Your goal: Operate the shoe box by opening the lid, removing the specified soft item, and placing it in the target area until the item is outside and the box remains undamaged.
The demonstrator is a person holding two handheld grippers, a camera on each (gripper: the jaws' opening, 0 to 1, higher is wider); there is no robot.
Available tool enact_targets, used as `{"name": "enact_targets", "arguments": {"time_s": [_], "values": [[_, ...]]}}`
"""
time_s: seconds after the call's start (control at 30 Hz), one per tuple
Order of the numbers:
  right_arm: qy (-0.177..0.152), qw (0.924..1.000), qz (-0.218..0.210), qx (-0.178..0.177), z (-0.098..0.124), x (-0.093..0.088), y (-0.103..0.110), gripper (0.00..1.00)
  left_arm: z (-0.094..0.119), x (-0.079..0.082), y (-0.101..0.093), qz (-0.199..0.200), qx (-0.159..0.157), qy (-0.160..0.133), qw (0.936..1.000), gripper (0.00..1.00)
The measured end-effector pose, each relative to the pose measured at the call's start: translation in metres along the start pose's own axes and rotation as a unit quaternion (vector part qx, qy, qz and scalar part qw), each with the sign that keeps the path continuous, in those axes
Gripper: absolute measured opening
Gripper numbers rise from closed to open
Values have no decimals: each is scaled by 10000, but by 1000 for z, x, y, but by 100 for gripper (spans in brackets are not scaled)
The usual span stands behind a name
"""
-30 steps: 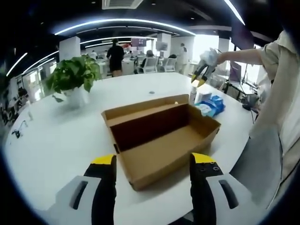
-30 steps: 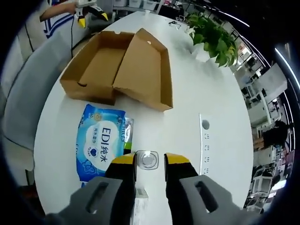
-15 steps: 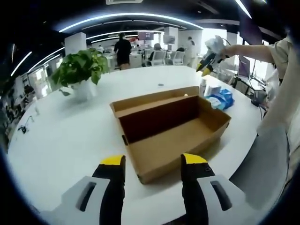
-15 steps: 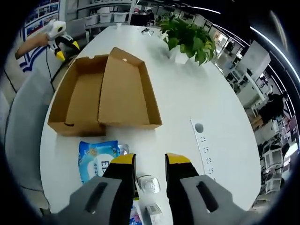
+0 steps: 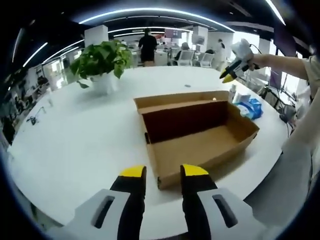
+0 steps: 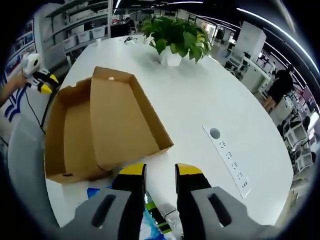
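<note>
— Where do we find the soft item now?

— The blue soft pack (image 5: 251, 107) lies on the tabletop (image 5: 75, 135), outside the shoe box (image 5: 200, 137), just beside the box's far short end and near the edge where the person stands. In the right gripper view we see a strip of it directly under our right tongs (image 6: 160, 172), between the tongs and the near side of the box.

— And the box itself?

— It stands open, with the lid (image 6: 125, 125) folded back flat beside the tray. From our left tongs (image 5: 164, 172) its long axis runs away toward the right; the nearest corner is just in front of the tips.

— So which tongs are closer to the pack?

— The right ones, clearly. The left tongs have the whole length of the box between them and the pack.

— Do the tongs hold anything?

— No. Both pairs have their jaws parted by a narrow gap, with nothing between them. We judge that the item is already out, so the right side is better placed for any last adjustment.
</note>
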State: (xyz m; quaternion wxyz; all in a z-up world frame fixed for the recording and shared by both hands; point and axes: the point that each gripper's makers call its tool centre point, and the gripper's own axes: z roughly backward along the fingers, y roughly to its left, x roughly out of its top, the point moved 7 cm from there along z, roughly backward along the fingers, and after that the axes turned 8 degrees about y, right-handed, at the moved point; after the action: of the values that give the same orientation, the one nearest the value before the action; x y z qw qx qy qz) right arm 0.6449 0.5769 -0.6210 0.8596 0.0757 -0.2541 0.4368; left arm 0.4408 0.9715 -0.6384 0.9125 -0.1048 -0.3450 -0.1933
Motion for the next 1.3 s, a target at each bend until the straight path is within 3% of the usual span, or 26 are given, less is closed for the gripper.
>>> {"name": "enact_targets", "arguments": {"time_s": [0.23,0.43,0.63,0.83,0.9,1.03,1.17,1.3], "values": [[-36,9962,-875,-4,-22,5,0,21,-6,-3,4,232,70,128,9996,20],[-21,9910,-1327,-157,-41,5,-5,27,-11,-6,9,506,135,226,9984,14],[-4,9838,-1786,-131,-55,4,-4,25,-17,-1,9,642,103,226,9976,13],[177,9755,-2193,-27,-69,-2,2,25,-26,-2,8,679,119,407,9968,9],[186,9716,-2358,32,-72,-2,4,24,-27,-3,9,699,127,439,9965,3],[235,9638,-2651,146,-78,-4,7,21,-27,-6,8,741,105,483,9960,3],[239,9581,-2845,244,-80,-2,12,11,-27,-8,8,740,106,454,9962,3],[313,9595,-2798,103,-81,-2,9,9,-27,-8,7,670,123,460,9966,2]]}}
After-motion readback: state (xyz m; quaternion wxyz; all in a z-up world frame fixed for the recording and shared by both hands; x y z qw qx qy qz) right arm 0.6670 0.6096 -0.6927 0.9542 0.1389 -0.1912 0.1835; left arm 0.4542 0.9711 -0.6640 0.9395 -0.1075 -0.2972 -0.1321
